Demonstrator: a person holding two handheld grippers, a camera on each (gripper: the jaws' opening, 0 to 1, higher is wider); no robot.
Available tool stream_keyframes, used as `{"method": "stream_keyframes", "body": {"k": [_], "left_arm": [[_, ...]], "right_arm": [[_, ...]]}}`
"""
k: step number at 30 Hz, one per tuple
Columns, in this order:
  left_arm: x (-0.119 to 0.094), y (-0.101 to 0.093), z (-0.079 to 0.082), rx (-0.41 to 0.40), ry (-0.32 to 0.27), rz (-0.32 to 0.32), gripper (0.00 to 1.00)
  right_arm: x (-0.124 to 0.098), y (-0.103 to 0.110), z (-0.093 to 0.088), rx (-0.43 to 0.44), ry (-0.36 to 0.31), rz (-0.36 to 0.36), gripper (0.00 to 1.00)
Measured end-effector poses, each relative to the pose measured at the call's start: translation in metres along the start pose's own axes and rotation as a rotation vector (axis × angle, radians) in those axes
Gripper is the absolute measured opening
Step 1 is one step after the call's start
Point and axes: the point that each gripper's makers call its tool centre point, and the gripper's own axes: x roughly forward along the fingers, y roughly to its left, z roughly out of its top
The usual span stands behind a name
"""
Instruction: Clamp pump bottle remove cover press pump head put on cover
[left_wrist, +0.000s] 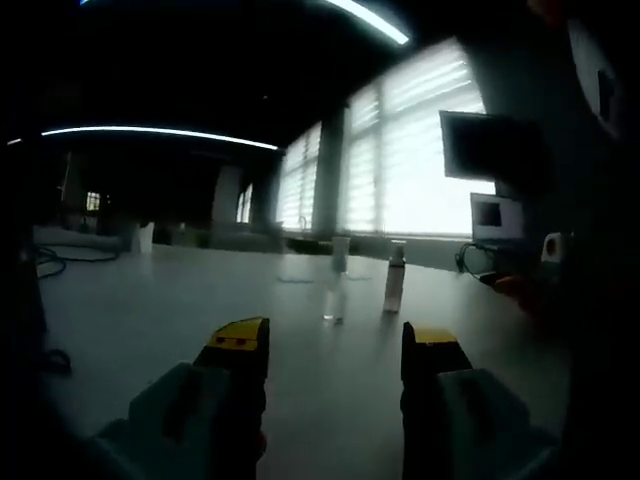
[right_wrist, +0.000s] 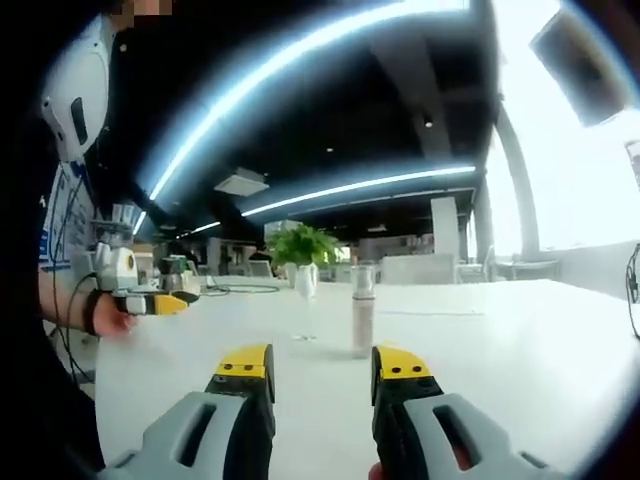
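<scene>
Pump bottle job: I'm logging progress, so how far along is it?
Nothing looks done: the pump bottle stands on the table, clear cover on. In hand: the right hand-held gripper is open, lined up short of it; the left hand-held gripper is open too. Left: clamp, uncover, press, recover.

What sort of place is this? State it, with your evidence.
Probably an open-plan office or lab: long ceiling light strips, tall windows with blinds, a potted plant, and a big white table with a bottle.
</scene>
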Motion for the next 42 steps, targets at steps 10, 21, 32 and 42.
{"method": "stream_keyframes", "body": {"k": [10,21,32,42], "left_arm": [[-0.002,-0.001,0.003,-0.026,-0.024,-0.035,0.44],[-0.001,-0.004,0.004,0.004,-0.033,-0.068,0.45],[-0.002,0.007,0.003,0.014,-0.039,-0.059,0.45],[-0.003,-0.005,0.003,0.014,-0.031,-0.064,0.45]], "right_arm": [[0.0,0.006,-0.003,-0.045,0.013,0.011,0.34],[0.003,0.015,-0.011,-0.086,0.057,0.031,0.34],[0.002,0.013,-0.011,-0.06,0.055,0.035,0.33],[0.002,0.009,-0.012,-0.077,0.053,0.022,0.33]]}}
